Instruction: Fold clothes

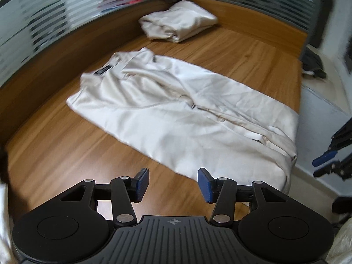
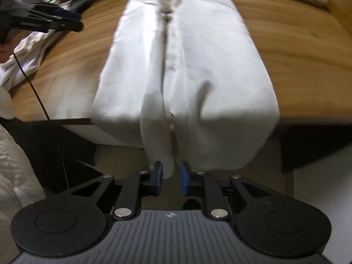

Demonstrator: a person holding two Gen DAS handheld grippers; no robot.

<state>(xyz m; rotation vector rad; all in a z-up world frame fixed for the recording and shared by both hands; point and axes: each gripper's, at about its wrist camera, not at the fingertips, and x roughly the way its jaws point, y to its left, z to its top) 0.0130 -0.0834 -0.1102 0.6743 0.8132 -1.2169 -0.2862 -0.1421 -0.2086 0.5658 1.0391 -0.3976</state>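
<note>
White button shirt (image 1: 182,114) lies lengthwise on the wooden surface (image 1: 66,145), sides folded in, hem hanging over the surface's near edge. Right claw (image 2: 171,179) narrowly parted, the hem's tip between its pads (image 2: 158,177), not pinched. Left claw (image 1: 172,184) wide, empty, beside the shirt. Folded cream garment (image 1: 178,22) beyond the collar.

Left claw (image 1: 172,184) open, right claw (image 2: 171,179) parted

White button-up shirt (image 1: 176,114), sides folded in, lengthwise on wooden table (image 1: 66,154), hem overhanging edge.
</note>
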